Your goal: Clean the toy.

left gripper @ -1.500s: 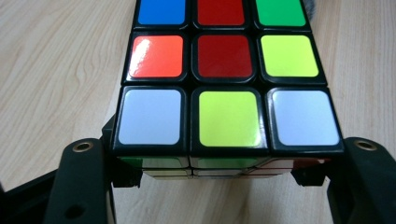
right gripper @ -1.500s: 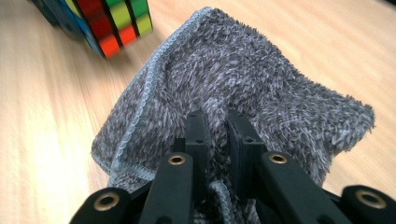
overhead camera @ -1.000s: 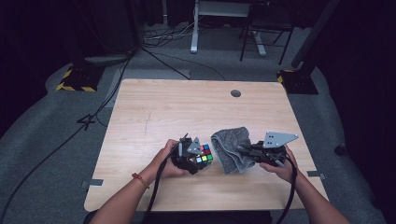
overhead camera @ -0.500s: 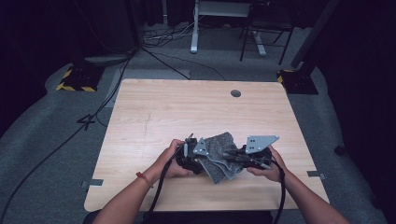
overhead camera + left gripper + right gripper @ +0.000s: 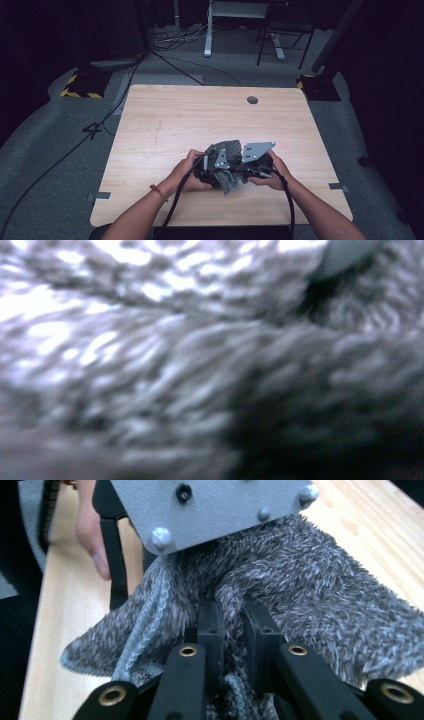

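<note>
Right gripper view shows your right gripper [image 5: 231, 630] clenched on the grey cloth [image 5: 310, 595], draped directly against your left gripper [image 5: 216, 165], which is closed tight beneath it, near the bench [image 5: 190, 115] front edge.

Wooden table [image 5: 175, 120] with round cable hole [image 5: 252, 100]; grey carpet floor [image 5: 50, 165]; loose black cables [image 5: 175, 45]; yellow-black striped base [image 5: 80, 86]; white desk leg [image 5: 207, 30].
</note>
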{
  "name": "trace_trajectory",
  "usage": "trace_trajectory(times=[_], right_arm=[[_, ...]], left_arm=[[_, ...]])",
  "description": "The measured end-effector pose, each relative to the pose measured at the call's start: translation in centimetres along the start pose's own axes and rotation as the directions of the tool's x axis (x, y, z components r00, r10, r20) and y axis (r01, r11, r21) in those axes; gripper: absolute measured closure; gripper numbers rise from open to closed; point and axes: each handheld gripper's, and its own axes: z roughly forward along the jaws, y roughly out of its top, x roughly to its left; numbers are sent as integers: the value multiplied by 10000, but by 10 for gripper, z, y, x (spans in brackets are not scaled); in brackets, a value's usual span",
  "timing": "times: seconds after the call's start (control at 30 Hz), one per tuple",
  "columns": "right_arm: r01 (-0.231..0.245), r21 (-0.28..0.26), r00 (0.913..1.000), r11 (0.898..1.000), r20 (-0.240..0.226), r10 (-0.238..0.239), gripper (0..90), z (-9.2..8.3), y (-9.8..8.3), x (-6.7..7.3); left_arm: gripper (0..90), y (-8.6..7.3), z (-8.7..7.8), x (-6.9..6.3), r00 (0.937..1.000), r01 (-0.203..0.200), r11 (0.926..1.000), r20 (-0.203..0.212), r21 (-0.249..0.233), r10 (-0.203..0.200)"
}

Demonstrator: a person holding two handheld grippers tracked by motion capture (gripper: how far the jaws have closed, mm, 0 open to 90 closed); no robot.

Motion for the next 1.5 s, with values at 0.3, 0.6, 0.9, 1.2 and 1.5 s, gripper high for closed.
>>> trace_trajectory(times=[0.3,0.6,0.9,1.2,1.5], right_arm=[[-34,176,9988,9998,496,25,810,0,-6,-3],[-476,277,9946,9985,932,448,812,-9,-23,-14],[-685,-29,9963,9976,524,685,812,-15,-32,-12],[-71,-674,9999,9977,114,79,813,-22,-14,6],[-137,-470,9983,9988,563,163,812,-19,-19,-1]], left_arm=[[340,-5,-3,1,10000,33,10000,-71,93,-32],[340,-11,-16,3,9998,132,9989,125,-445,-126],[340,-9,-20,2,10000,10,9985,-33,-548,-12],[340,3,-4,-8,9991,-405,9988,77,-266,407],[340,3,-7,-8,9991,-406,9990,-133,-169,403]])
